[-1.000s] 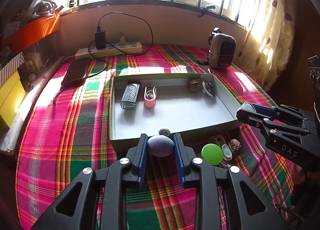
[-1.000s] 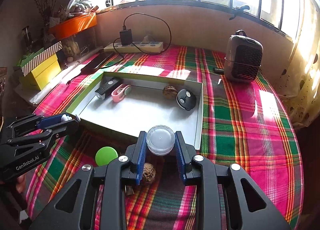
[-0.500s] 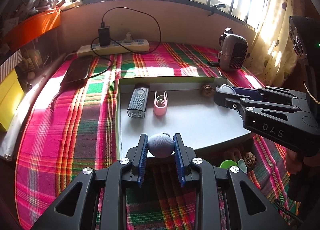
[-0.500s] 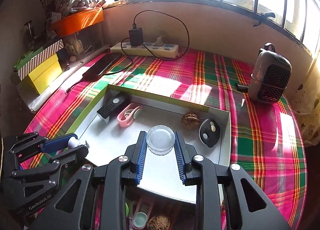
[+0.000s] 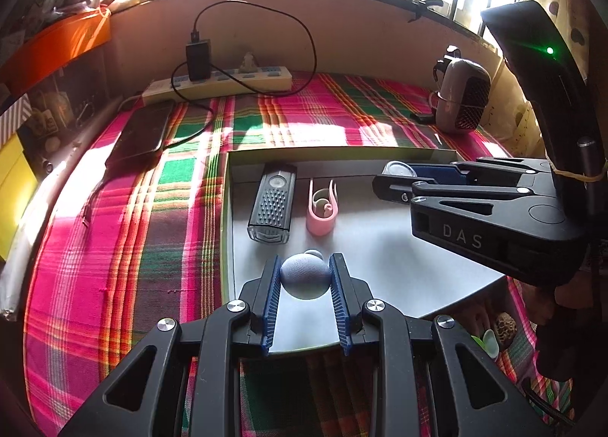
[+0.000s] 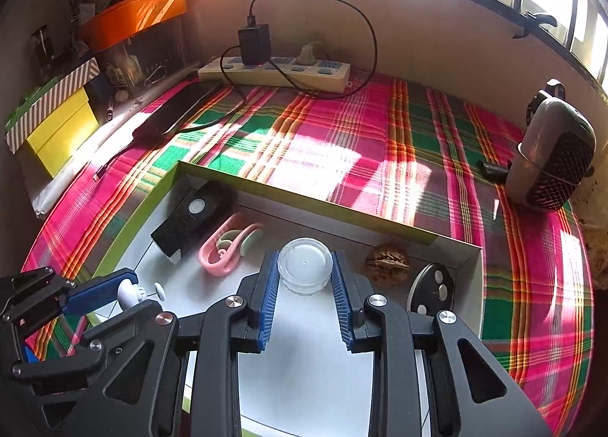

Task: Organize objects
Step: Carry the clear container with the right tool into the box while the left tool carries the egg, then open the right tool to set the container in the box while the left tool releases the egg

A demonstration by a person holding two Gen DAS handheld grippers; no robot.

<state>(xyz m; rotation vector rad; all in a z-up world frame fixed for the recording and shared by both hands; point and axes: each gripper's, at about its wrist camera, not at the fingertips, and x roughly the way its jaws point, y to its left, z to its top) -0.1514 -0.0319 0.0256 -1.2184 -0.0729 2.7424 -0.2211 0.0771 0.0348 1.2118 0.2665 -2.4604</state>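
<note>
Grey cardboard lines the floor of a shallow tray (image 6: 323, 372) with lime-green walls, resting on a pink, green and red plaid cloth (image 6: 437, 155). Both hand-held grippers hang over this tray, each carrying something, apparently to set it down inside with the items already sorted there.

Left gripper (image 5: 304, 281): its blue-padded jaws are clamped on a small grey knob (image 5: 305, 276) with a rounded head, held above the tray's near-left area. Seen from the right wrist, the knob shows a short stem ending in a disc.

Right gripper (image 6: 305, 269): its jaws are clamped on the sides of a clear round plastic container (image 6: 305, 265), held level above the middle of the tray, toward its far wall.

Already lying along the tray's far side, from left to right: a black rectangular device (image 5: 273, 202), a pink clip (image 5: 322, 205), a walnut (image 6: 387, 261) and a black oval key fob (image 6: 429, 290). Their spacing leaves bare floor in the tray's centre, likely the drop zone.

Outside the tray's near-right corner, a few unsorted pieces remain on the cloth, including a second walnut (image 5: 505, 325). Beyond the tray's far wall sit a power strip (image 6: 273, 72) and a small heater (image 6: 554, 159).
</note>
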